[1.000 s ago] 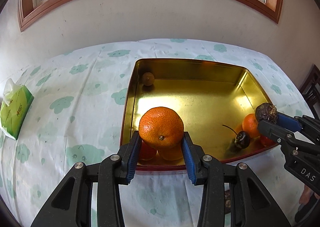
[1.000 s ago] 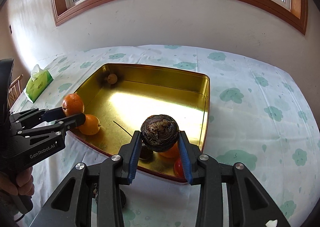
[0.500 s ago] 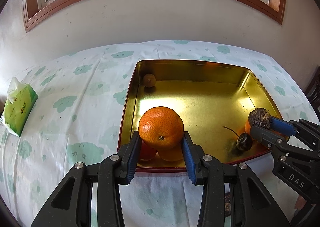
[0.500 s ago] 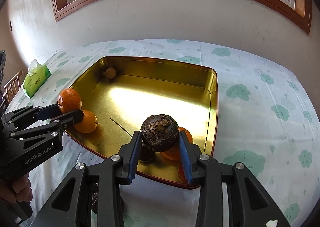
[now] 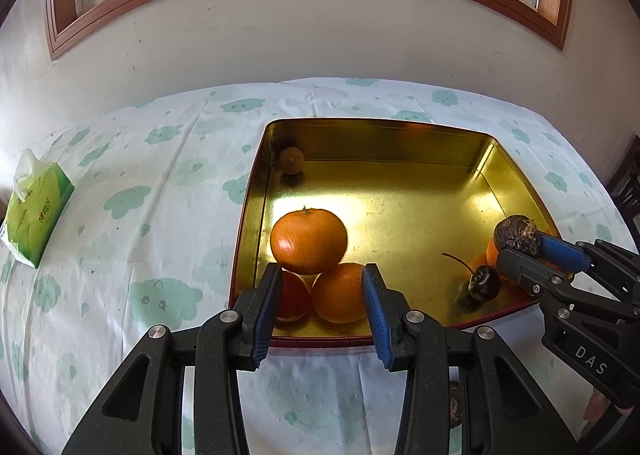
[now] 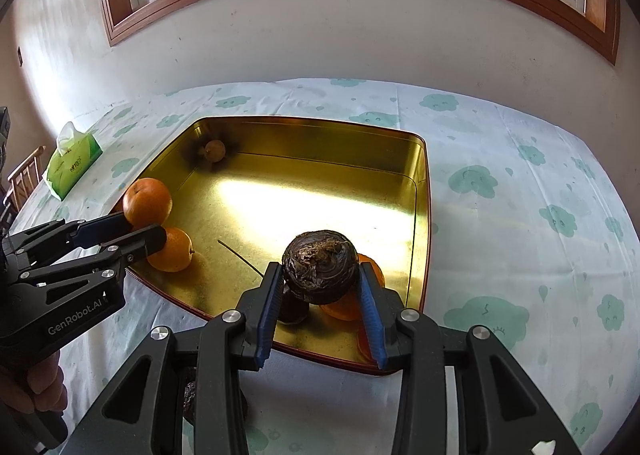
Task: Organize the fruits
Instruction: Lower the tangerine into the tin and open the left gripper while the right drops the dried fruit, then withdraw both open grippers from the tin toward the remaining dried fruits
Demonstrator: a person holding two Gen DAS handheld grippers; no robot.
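The left gripper (image 5: 320, 269) stands open with nothing between its pads. The blurry orange (image 5: 308, 241) sits just past them at 12 o'clock, on two half-hidden fruits (image 5: 340, 295) in the gold tray (image 5: 400, 135). The right gripper (image 6: 318, 267) pinches a dark round fruit (image 6: 320, 255).

There is one gold tray (image 5: 400, 135) on the table (image 5: 140, 215). Three oranges (image 5: 308, 241) can be counted. There is one red fruit (image 5: 294, 297); a reddish sliver (image 6: 365, 339) at the tray's near edge may be a second, but that cannot be told. There is one dark cherry (image 5: 484, 282), one small brown round fruit (image 5: 291, 161), two dark rough-skinned bulbs (image 6: 320, 265), one green tissue pack (image 5: 36, 211), and two grippers: the left gripper (image 5: 322, 269) and the right gripper (image 6: 318, 269).
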